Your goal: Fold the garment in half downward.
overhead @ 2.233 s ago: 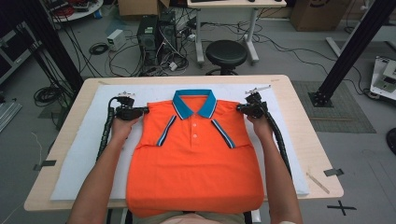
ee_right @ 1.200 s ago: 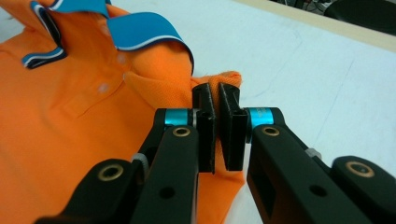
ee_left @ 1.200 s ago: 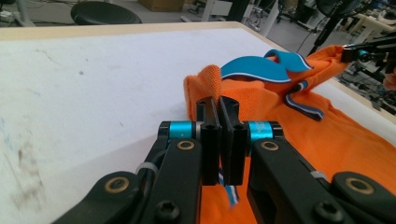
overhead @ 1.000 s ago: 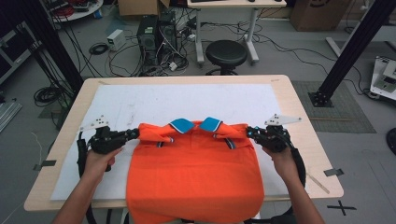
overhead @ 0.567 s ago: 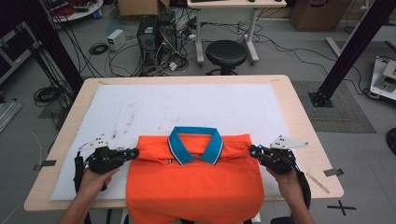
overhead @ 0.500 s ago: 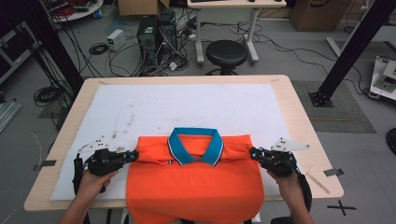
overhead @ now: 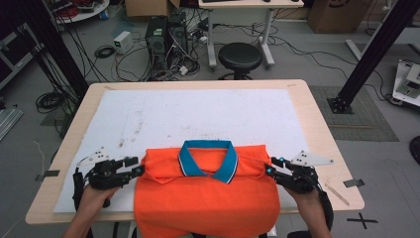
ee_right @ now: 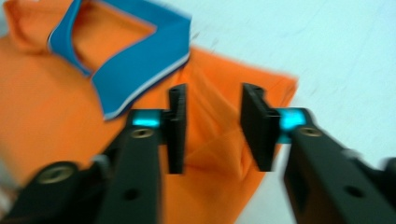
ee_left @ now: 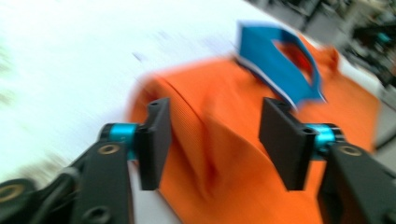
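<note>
- The left gripper [overhead: 140,170] sat at the near left of the table, just beside the left folded corner of the orange polo shirt [overhead: 208,198]. In the left gripper view its jaws had just been opening and stood apart [ee_left: 212,140], with a ridge of orange cloth lying between them but the pads [ee_left: 156,140] off the fabric, so I judged the corner was being let go now that it lay where it was wanted.
- The polo shirt lay folded on the white mat [overhead: 163,114] at the near edge, its lower part hanging over the table's front. The blue collar [overhead: 208,158] faced up in the middle of the fold's far edge; that seemed the point of the fold, to bring the top of the shirt down over the body with the collar on show.
- The shirt's far edge ran roughly straight between the two grippers, which fitted a fold carried by both corners at once so the cloth stayed level.
- The right gripper [overhead: 270,168] sat at the shirt's right folded corner, mirroring the left. In the right gripper view its jaws had likewise just been opening and stood parted [ee_right: 212,128], with a crease of orange cloth between them and no pad [ee_right: 177,126] pressing on it, which I read as a release.
- The wooden table [overhead: 317,124] beyond the mat carried nothing else.
</note>
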Demonstrator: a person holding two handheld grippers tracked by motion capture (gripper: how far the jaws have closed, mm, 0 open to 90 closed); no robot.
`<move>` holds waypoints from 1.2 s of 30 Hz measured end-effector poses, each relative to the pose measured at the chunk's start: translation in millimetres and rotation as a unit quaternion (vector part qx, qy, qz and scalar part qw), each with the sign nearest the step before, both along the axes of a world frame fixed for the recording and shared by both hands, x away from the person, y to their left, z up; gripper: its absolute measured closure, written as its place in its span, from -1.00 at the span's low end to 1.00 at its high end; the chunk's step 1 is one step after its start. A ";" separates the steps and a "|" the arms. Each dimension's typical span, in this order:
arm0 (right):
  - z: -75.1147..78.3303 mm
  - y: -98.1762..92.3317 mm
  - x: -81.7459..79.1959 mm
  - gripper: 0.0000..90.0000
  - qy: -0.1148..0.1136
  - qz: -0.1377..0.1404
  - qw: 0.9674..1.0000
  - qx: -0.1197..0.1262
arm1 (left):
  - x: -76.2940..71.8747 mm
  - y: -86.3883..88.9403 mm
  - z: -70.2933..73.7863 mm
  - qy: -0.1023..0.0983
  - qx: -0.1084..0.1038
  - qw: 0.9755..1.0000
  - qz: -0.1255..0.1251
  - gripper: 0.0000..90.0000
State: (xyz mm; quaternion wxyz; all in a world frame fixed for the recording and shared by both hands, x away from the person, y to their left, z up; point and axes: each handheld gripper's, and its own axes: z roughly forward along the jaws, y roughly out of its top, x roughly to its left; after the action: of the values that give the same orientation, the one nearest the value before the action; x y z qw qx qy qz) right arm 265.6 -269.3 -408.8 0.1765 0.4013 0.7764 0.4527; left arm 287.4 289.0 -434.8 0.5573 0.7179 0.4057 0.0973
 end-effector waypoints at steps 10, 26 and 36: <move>-1.3 3.2 60.3 0.08 0.021 -0.060 0.998 -0.027 | 57.1 -11.3 -4.7 0.034 0.035 0.998 0.027 -0.23; -37.4 15.0 104.5 0.49 0.125 -0.036 0.990 -0.060 | 66.8 -26.8 -21.6 0.084 0.091 0.992 0.005 0.68; -26.9 13.7 108.4 0.82 0.099 -0.039 0.993 -0.059 | 76.8 -25.0 -16.1 0.079 0.058 0.995 0.028 0.74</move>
State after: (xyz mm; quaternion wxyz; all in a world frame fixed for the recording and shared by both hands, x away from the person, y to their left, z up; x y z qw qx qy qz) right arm 374.0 -255.6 -435.7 0.1398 0.4629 0.7993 0.3568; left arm 364.2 264.1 -450.9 0.4779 0.7428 0.4620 0.0797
